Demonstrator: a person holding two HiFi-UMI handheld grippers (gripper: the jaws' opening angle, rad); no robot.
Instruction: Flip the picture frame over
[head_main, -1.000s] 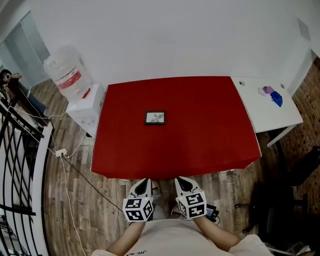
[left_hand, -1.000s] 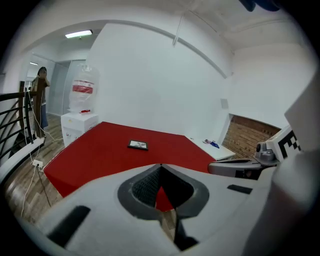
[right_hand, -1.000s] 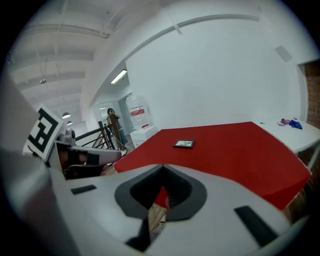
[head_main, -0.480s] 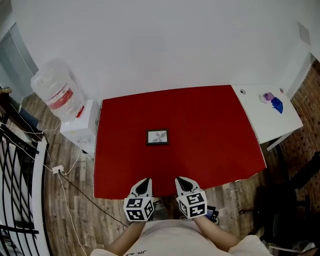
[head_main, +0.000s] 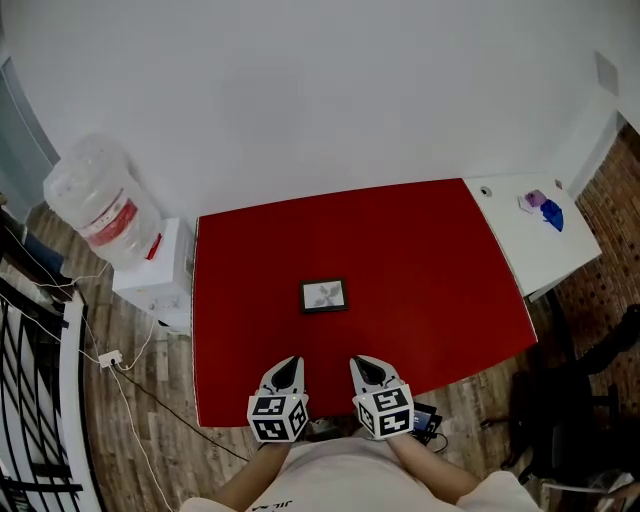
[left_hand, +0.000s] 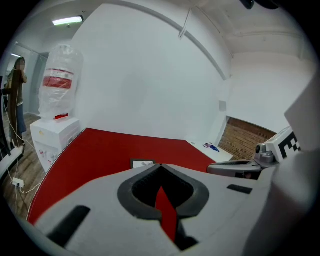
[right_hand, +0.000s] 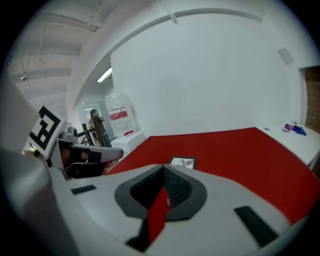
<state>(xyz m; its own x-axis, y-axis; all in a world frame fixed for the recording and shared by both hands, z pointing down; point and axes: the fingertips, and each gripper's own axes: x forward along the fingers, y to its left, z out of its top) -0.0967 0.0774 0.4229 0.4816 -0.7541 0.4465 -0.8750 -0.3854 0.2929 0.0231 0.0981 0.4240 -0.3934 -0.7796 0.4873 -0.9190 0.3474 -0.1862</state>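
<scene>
The picture frame (head_main: 324, 295) lies flat, picture side up, left of the middle of the red table (head_main: 440, 250). Its long axis runs from 9 to 3 o'clock in the head view. At its 6 o'clock, at the table's near edge, the left gripper (head_main: 289, 362) and right gripper (head_main: 361, 361) hang side by side, both with jaws pressed together on nothing, pointing toward 12. Red tabletop lies between them and the frame. A water dispenser (head_main: 100, 210) stands at the frame's 10 o'clock. A white side table (head_main: 520, 245) at 2 o'clock bears a small blue and purple item (head_main: 545, 207).
</scene>
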